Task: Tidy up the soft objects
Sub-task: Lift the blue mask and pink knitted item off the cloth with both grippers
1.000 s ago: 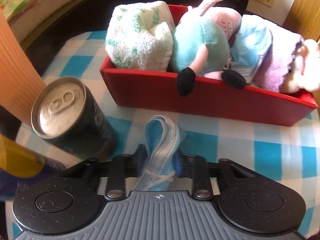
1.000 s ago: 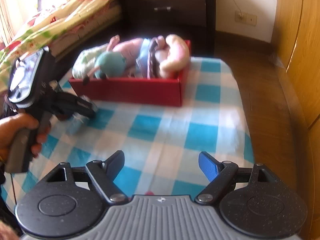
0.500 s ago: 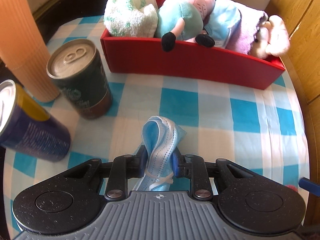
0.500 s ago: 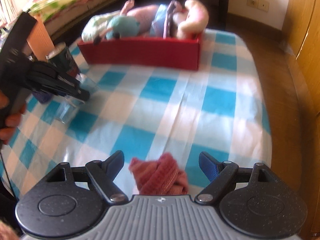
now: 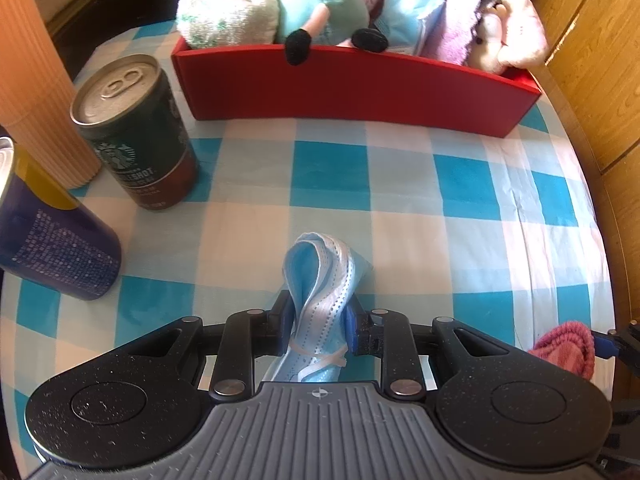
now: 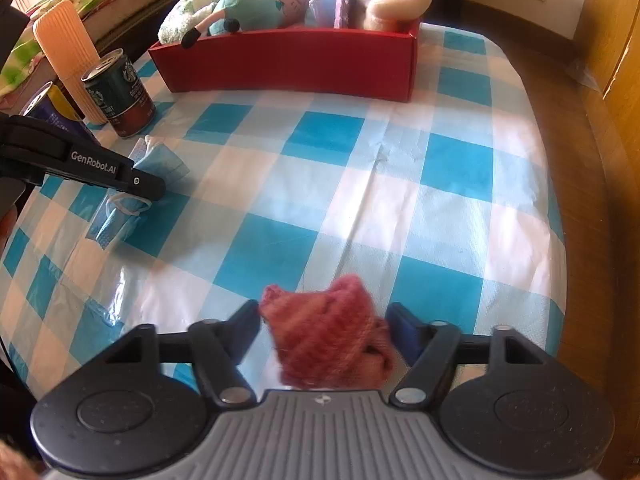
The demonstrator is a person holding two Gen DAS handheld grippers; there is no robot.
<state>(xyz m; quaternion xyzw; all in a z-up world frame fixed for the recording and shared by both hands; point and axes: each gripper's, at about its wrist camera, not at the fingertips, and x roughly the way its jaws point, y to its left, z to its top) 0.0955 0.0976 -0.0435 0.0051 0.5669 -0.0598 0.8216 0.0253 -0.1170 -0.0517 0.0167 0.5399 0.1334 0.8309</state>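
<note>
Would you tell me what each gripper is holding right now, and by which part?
The left gripper pinches the folded blue face mask across its middle. The right gripper is closing around the red knitted cloth, not yet gripping it.

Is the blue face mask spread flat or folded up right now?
Folded. The mask is doubled over into a narrow bunch, pinched in the left tool, its ear loops crossed near the bottom.

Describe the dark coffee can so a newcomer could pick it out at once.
Start at the red box full of soft toys at the far side of the checked tablecloth. Off the box's left end three containers cluster: a ribbed peach tumbler, a blue and yellow can, and the coffee can. It alone is dark green with a brown base, has a silver pull-tab lid, and stands nearest the box.
</note>
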